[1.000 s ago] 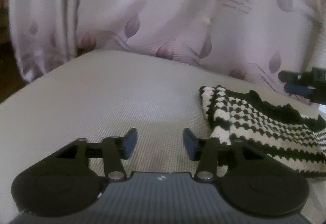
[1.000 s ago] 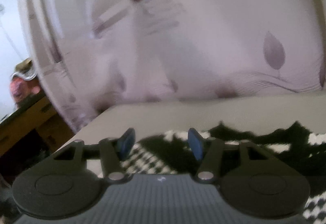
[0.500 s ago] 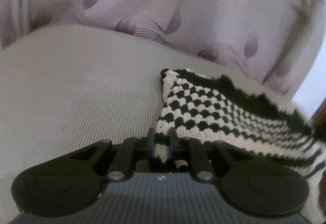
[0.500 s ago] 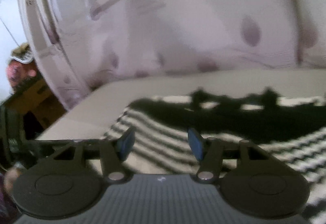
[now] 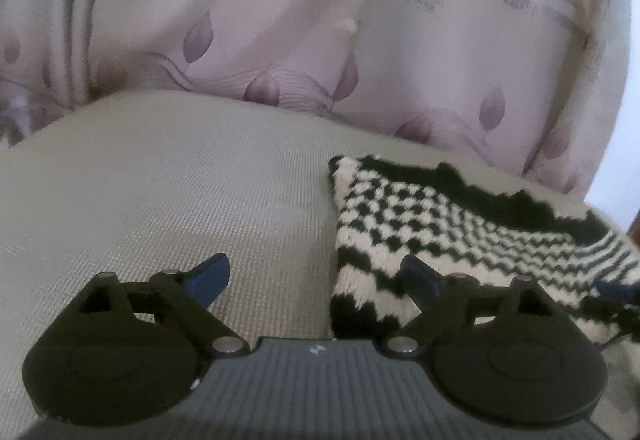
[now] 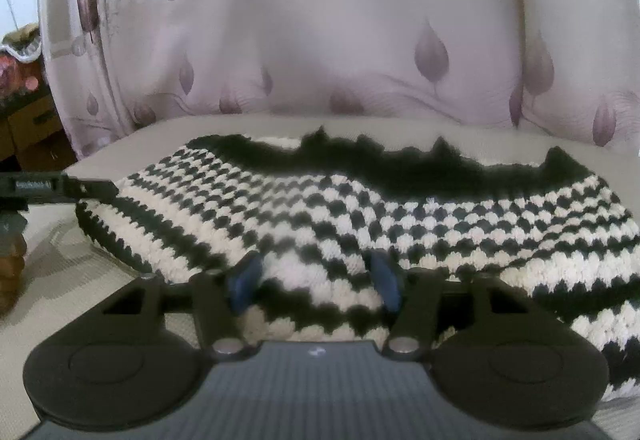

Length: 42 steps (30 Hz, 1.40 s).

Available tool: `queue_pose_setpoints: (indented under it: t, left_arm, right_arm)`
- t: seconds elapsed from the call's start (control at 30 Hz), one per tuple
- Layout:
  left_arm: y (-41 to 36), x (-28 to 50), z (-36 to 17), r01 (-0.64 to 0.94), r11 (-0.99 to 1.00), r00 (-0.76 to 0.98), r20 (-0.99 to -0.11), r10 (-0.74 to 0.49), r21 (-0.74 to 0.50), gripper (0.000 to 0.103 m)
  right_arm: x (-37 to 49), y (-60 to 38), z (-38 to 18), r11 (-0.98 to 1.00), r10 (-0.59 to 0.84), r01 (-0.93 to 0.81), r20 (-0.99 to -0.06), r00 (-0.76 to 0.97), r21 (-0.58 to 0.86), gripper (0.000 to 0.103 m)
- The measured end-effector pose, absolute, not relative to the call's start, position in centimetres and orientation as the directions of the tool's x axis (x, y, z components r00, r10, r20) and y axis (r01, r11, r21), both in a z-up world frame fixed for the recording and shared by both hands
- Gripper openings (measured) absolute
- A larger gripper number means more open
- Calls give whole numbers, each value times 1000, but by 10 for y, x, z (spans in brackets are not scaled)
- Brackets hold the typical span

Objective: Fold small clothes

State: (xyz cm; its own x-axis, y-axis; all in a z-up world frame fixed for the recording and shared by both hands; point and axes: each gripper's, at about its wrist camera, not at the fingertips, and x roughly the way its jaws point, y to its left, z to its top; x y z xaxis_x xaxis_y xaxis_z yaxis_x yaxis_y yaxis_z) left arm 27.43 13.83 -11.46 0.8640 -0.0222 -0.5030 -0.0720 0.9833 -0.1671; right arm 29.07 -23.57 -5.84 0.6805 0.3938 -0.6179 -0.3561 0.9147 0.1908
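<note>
Lying folded on the beige cushion (image 5: 168, 176): black-and-white knit garment (image 5: 432, 224). Hovering wide open and empty at its left edge: left gripper (image 5: 316, 282). Spreading open over its near hem, gripping nothing: right gripper (image 6: 314, 286). Risking pinching only one thick layer, dragging the fold apart.

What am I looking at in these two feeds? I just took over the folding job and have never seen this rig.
Each feed comes from a fisheye camera on a handheld two-finger gripper, looking forward along its blue-tipped fingers. The left gripper is open over the beige cushion, at the edge of the black-and-white knitted garment. The right gripper is open too, with the same garment lying flat between and beyond its fingers. Neither holds anything. A pale leaf-print curtain hangs behind. The dark bar at the right feed's left edge is the other gripper.
</note>
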Motion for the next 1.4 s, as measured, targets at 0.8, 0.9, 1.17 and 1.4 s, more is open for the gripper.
queue_pose_setpoints:
  t: [0.8, 0.9, 1.17, 1.4]
  left_arm:
    - [111, 271, -113, -125, 992, 878, -463, 125, 31, 103]
    - [110, 272, -114, -125, 992, 872, -472, 126, 34, 103]
    - [109, 273, -115, -125, 991, 868, -478, 132, 45, 103]
    - [117, 278, -114, -75, 997, 862, -503, 60, -10, 103]
  right_arm:
    - [272, -235, -48, 981, 179, -192, -544, 820, 34, 92]
    - [275, -235, -51, 980, 183, -196, -567, 803, 40, 93]
    - [283, -228, -56, 981, 155, -192, -620, 769, 8, 93]
    - [287, -233, -58, 982, 167, -186, -637, 753, 38, 96]
